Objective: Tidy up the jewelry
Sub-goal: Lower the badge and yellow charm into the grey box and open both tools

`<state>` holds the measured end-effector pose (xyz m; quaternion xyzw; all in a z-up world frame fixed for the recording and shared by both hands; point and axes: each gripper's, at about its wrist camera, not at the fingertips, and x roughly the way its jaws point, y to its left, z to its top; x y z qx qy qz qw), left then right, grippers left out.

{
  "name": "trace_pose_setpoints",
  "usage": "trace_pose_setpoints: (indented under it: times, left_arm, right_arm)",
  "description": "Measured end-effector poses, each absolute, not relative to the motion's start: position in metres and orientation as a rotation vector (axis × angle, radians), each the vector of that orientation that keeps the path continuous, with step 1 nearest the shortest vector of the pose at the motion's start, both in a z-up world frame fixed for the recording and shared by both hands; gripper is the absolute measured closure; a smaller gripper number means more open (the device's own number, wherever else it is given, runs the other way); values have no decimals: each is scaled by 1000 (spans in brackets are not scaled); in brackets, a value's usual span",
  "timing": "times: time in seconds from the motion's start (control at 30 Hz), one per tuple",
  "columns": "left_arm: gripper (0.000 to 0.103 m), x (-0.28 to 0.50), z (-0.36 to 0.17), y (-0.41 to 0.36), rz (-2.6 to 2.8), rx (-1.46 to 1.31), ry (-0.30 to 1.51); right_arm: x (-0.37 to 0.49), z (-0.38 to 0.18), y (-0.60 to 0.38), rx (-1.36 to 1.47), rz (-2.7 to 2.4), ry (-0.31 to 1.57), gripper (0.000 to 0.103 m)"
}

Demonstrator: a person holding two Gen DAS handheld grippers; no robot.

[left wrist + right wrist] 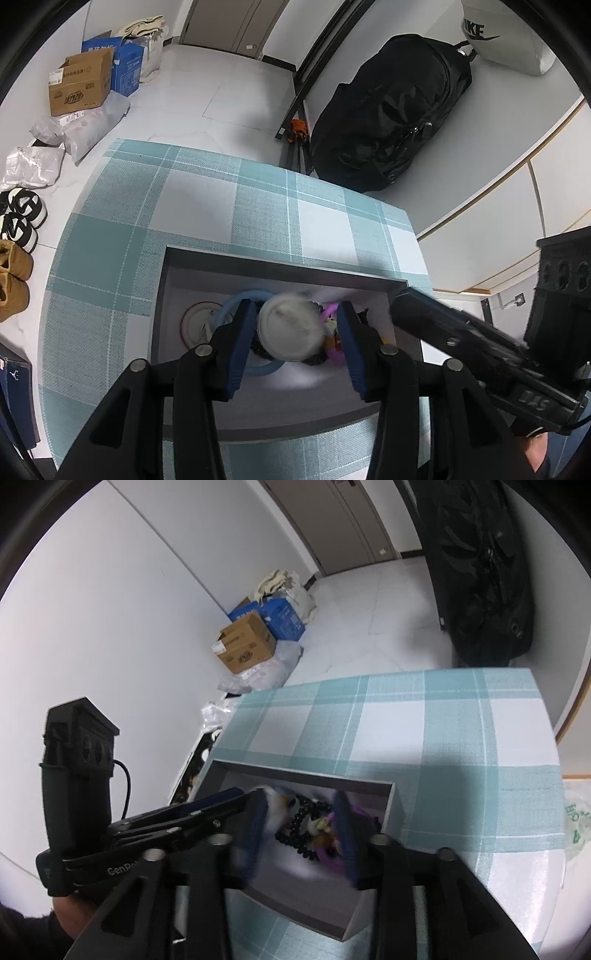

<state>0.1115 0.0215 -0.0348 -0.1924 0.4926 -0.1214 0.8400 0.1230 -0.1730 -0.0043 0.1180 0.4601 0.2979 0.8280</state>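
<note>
An open grey box (280, 264) (295, 771) sits on the teal plaid tablecloth (207, 206). Inside lie a light blue bangle (229, 306), a white round piece (192, 321), a purple bracelet (330, 314) (332, 864) and a black bead string (299, 823). My left gripper (295, 308) reaches into the box, open; a blurred white fluffy disc (290, 328) sits between its blue pads with a gap on the right side. My right gripper (300, 801) is open over the beads and purple bracelet, its pads blurred. Each gripper shows in the other's view: the right (400, 299), the left (243, 794).
A black backpack (391, 110) stands past the table's far edge. Cardboard boxes (79, 83) (245, 646), plastic parcels (92, 125) and shoes (18, 221) lie on the floor to the left. A hand (70, 915) holds the left gripper's handle.
</note>
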Motion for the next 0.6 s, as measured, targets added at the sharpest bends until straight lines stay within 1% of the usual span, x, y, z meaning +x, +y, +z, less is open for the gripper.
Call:
trace_pose_setpoints:
  times: [0.03, 0.07, 0.13, 0.23, 0.27, 0.3, 0.33, 0.43, 0.47, 0.5, 0.53, 0.6]
  left_arm:
    - [55, 110, -34, 21, -254, -400, 1040]
    - [47, 109, -34, 21, -250, -396, 1039]
    - [43, 106, -33, 23, -230, -402, 1037]
    - [43, 102, -31, 26, -217, -409, 1025]
    - [43, 100, -28, 27, -208, -402, 1015]
    - [43, 98, -26, 26, -201, -394, 1004]
    - [43, 97, -24, 26, -196, -386, 996]
    - [41, 91, -16, 26, -170, -352, 965]
    - [41, 89, -14, 26, -163, -347, 955]
    - [41, 87, -11, 26, -153, -339, 940]
    - [41, 84, -8, 27, -146, -331, 926]
    - [40, 79, -4, 27, -136, -324, 906]
  right_arm:
    - [122, -2, -175, 249, 630, 966, 50]
    - [120, 0, -176, 248, 622, 956, 49]
    - [118, 2, -181, 252, 604, 945, 48]
    - [116, 3, -186, 253, 584, 941, 45]
    - [114, 4, -188, 248, 579, 936, 43]
    - [113, 5, -188, 243, 578, 931, 37]
    - [110, 7, -188, 233, 575, 919, 34]
    - [102, 14, -189, 214, 585, 885, 33]
    - [99, 16, -189, 205, 585, 877, 30]
    - [96, 18, -188, 200, 586, 867, 25]
    - [93, 20, -188, 200, 591, 858, 22]
    - [88, 23, -188, 196, 598, 841, 20]
